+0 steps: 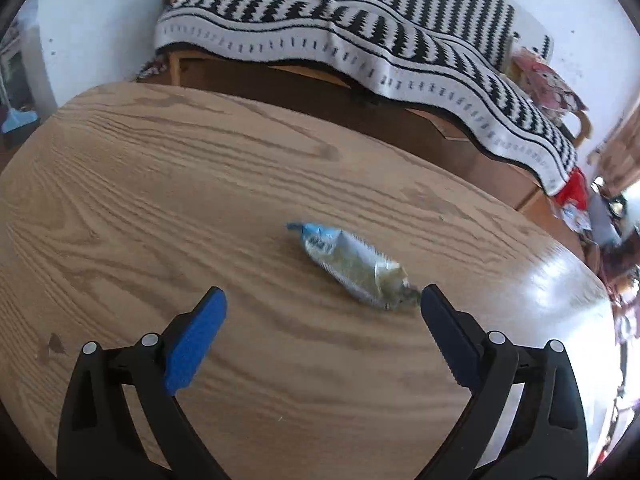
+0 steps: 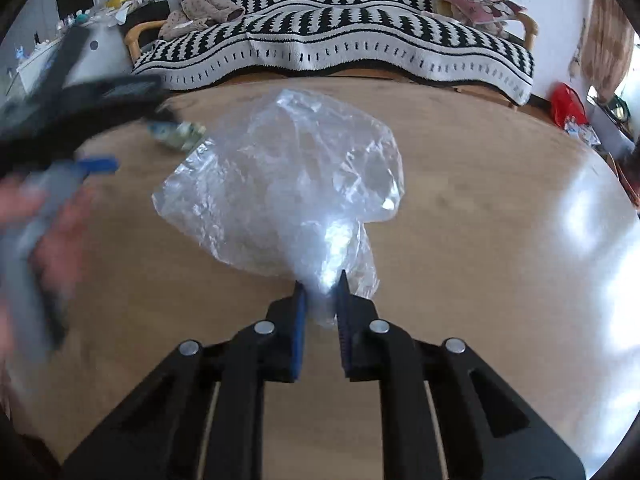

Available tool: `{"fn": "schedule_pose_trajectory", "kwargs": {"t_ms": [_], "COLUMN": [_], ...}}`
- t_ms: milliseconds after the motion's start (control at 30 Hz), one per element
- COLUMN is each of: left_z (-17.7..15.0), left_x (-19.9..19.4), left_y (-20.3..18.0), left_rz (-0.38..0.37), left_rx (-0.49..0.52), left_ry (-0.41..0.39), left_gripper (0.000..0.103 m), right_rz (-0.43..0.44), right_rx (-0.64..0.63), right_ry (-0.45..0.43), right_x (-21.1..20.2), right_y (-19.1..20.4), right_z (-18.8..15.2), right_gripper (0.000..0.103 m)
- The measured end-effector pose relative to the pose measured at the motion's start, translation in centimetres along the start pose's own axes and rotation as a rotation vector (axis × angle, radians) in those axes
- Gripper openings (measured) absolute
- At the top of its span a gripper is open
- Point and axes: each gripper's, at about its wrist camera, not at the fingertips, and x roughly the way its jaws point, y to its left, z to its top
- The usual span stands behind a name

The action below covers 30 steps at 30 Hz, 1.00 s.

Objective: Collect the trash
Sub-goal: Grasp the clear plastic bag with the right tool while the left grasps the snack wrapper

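Left gripper: spread wide over the table, nothing pinched; blue pads well apart; right pad's tip just beside the wrapper's torn end, contact not clear.
Wrapper: crumpled, silvery with blue print; lay flat on the wood, ahead of the left gripper and nearer its right finger.
Right gripper: pressed nearly together, pinching the gathered neck of the bag.
Bag: clear plastic, puffed and wrinkled; spread out ahead of the right fingers over the table.
Hand: blurred at the left of the right view, around the left gripper's handle.
Background: striped black-and-white blanket draped over a wooden bench beyond the table.
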Motion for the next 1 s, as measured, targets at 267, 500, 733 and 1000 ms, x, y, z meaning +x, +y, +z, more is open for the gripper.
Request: {"fn": "schedule_pose_trajectory", "kwargs": {"t_ms": [267,500,733,1000], "left_z": [-0.2,-1.3,-0.5,3.0], "left_x": [2.3,1.2,-1.8,-1.4], "left_y": [-2.5,-1.9,3.4,6.0], "left_rz": [0.108,0.034,-0.028,0.015], "left_rx": [0.052,0.14,0.042,-0.035], "left_ry": [0.028,0.0,-0.035,-0.142], "left_gripper": [0.092,0.0,0.013,0.096], "right_rz": [0.017,0.022,0.047,0.07], "right_rx": [-0.008,0.058,0.073,0.023], "right_ry": [0.044,0.058,0.008,0.018], "right_x": [-5.6,-8.4,-10.6,-9.6], "right_y": [0.7,-1.9,-2.2,0.8], "right_z": [-7.5,-10.6,-9.6,-8.2], "right_gripper": [0.014,0.014,0.014,0.014]}}
